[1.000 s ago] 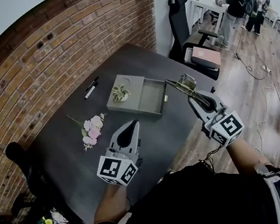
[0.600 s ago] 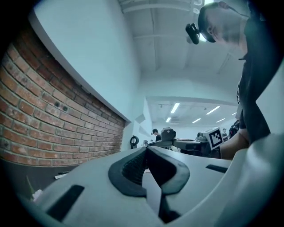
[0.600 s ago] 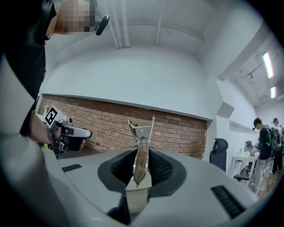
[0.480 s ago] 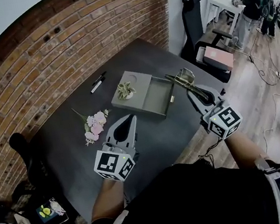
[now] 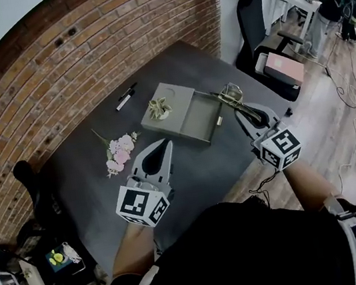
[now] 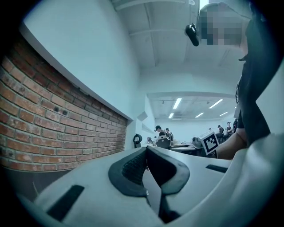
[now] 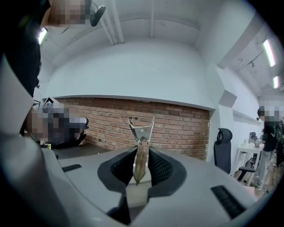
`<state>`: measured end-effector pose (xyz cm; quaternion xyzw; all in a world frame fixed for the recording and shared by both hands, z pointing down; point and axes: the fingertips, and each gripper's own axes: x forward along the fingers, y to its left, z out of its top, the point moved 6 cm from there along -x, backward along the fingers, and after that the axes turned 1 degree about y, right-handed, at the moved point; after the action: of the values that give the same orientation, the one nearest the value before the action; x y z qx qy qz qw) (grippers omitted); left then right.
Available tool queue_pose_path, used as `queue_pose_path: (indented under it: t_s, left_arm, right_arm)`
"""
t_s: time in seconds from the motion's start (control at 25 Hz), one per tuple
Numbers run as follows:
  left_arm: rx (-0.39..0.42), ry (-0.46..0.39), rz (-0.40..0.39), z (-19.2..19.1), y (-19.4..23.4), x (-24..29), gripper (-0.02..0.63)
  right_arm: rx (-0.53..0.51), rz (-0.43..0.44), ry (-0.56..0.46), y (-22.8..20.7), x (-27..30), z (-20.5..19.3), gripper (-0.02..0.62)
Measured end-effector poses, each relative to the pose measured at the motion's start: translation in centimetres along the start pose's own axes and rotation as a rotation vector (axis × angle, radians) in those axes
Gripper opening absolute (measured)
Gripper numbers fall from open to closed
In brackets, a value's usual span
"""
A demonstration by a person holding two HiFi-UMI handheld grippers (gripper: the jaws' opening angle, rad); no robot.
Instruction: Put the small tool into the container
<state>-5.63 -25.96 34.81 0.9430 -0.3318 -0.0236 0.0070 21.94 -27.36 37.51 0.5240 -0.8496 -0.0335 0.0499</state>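
A thin metal clip-like tool [image 5: 230, 98] sticks out of my right gripper [image 5: 245, 114], which is shut on it. The tool's tip hangs just off the right edge of the grey container [image 5: 198, 119], an open tray with a flat lid part beside it. In the right gripper view the tool [image 7: 141, 131] stands upright between the pads of that gripper [image 7: 141, 154]. My left gripper [image 5: 163, 147] is shut and holds nothing; it hovers over the table in front of the container. In its own view the left gripper [image 6: 146, 155] shows its pads meeting.
A small plant [image 5: 158, 108] sits on the container's lid part. A black marker [image 5: 125, 97] and a bunch of pink flowers [image 5: 119, 152] lie on the dark table [image 5: 202, 168] by the brick wall. A black office chair [image 5: 253, 11] and a pink box [image 5: 283, 66] stand at the right.
My right gripper has carried the tool left and a little down, closer to the container's right edge. The left gripper has shifted slightly forward.
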Motion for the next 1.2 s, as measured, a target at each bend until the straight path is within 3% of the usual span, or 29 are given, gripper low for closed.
queue_pose_path:
  t_s: [0.52, 0.76, 1.2]
  left_arm:
    - [0.012, 0.033, 0.113, -0.3, 0.0, -1.4, 0.009]
    - [0.012, 0.047, 0.147, -0.3, 0.0, -2.2, 0.009]
    - [-0.013, 0.094, 0.205, -1.7, 0.9, -3.8, 0.009]
  right_arm:
    - [-0.016, 0.041, 0.201, -0.8, 7.7, -6.8, 0.057]
    - [-0.002, 0.005, 0.331, -1.5, 11.0, -10.5, 0.057]
    - [0.034, -0.001, 0.455, -0.6, 14.2, -15.3, 0.057]
